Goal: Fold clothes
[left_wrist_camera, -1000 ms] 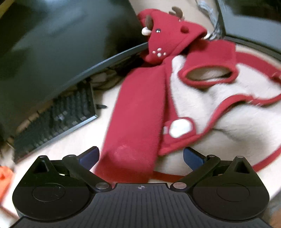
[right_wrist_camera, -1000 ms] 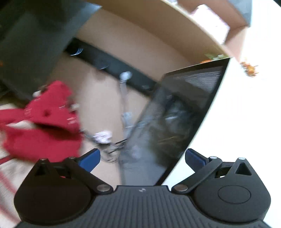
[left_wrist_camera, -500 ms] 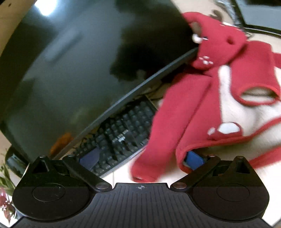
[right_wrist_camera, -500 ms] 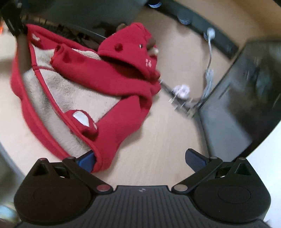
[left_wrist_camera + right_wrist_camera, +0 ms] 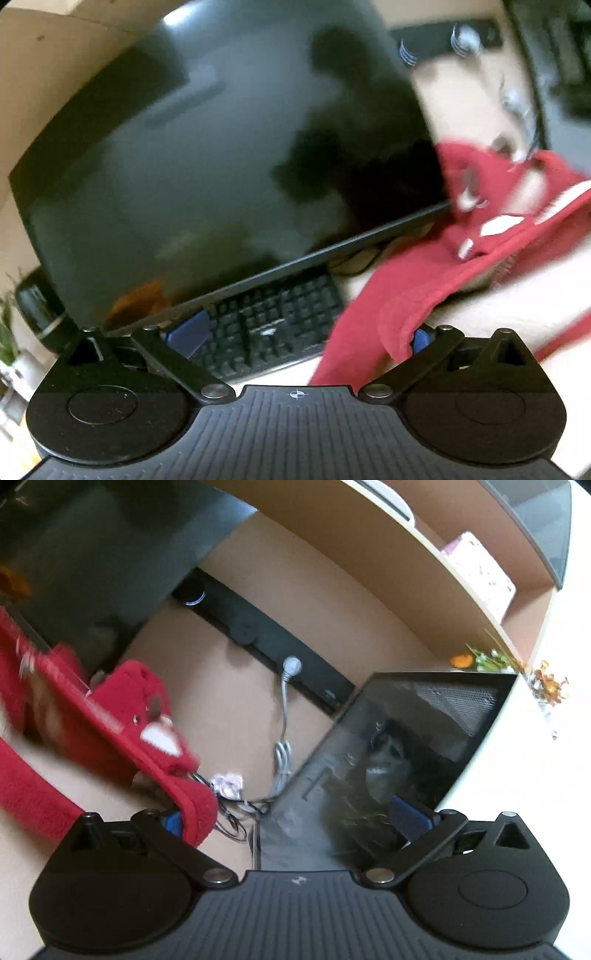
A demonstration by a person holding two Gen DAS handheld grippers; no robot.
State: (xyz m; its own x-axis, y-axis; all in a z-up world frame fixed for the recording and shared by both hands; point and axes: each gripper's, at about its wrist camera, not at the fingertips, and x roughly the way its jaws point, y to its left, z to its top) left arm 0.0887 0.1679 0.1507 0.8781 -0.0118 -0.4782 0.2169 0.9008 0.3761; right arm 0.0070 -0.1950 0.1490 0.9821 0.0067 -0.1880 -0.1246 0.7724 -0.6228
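A red fleece hooded jacket (image 5: 454,254) with cream lining and small white patches lies blurred on the right of the left wrist view. My left gripper (image 5: 303,336) is open, and a red sleeve edge covers most of its right fingertip (image 5: 421,339). In the right wrist view the jacket (image 5: 110,720) fills the left side with its hood raised. My right gripper (image 5: 291,819) is open too, with a red hem draped over its left fingertip (image 5: 173,821). Neither pair of jaws is closed on the cloth.
A large dark monitor (image 5: 229,155) stands close ahead on the left, with a black keyboard (image 5: 273,325) under it. On the right side are a dark glass computer case (image 5: 399,746), a grey cable (image 5: 284,738), a black power strip (image 5: 258,635) and a wooden shelf (image 5: 424,554).
Both grippers have swung outward, away from the jacket's middle. The left view now faces the monitor, the right view the computer case. The jacket's edges sit higher against the inner fingertips.
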